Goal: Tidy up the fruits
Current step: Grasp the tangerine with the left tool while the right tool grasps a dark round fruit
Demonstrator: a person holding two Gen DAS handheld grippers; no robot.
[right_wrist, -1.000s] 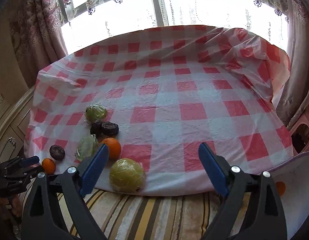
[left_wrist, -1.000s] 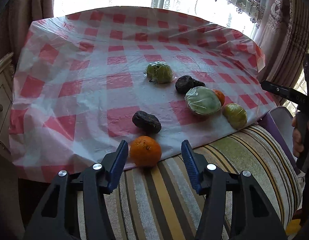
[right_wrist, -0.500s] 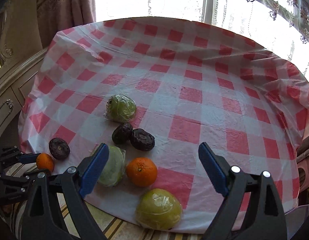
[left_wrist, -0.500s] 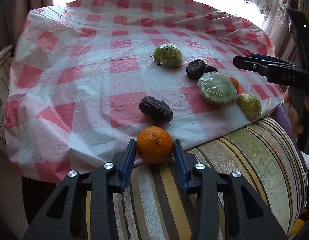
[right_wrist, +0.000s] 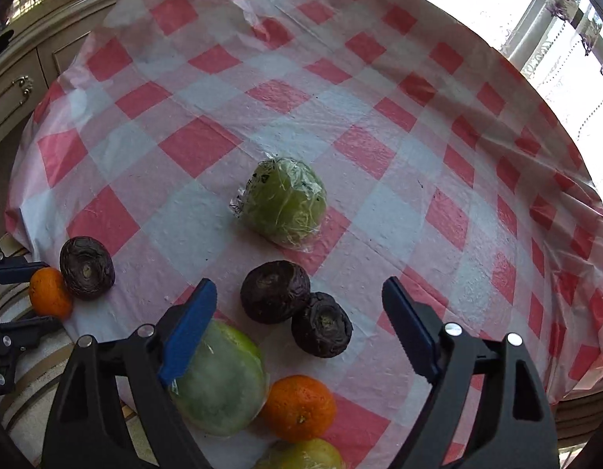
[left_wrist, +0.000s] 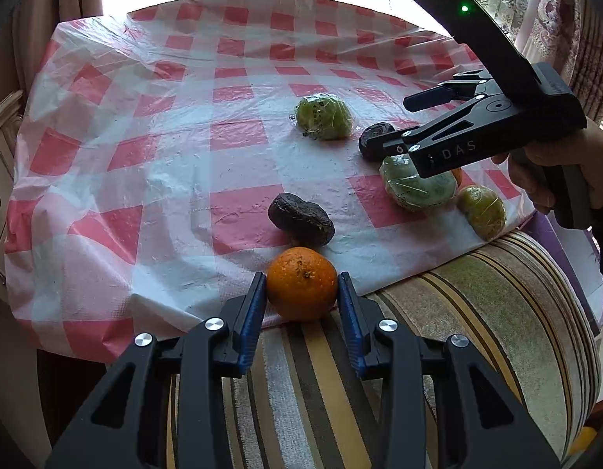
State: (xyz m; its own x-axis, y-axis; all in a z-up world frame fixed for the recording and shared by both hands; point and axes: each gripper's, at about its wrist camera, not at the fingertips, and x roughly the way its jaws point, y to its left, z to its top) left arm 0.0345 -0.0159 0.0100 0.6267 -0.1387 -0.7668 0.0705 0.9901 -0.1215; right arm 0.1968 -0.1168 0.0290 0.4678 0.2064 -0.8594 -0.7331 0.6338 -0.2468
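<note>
Your left tongs clamp the orange at the table's near edge; your right tongs, closing, still empty, straddle two dark fruits. Lift next.

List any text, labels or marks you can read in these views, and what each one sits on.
"DAS": pale letters on the black body of the right gripper, seen from the left wrist view.
Dark print on the plastic wrap of the green fruit: too small and crinkled to read in either view.
Green light on the right gripper's upright black plate: a lit dot, no text.
Nothing readable on the checked tablecloth or the other fruit.
</note>
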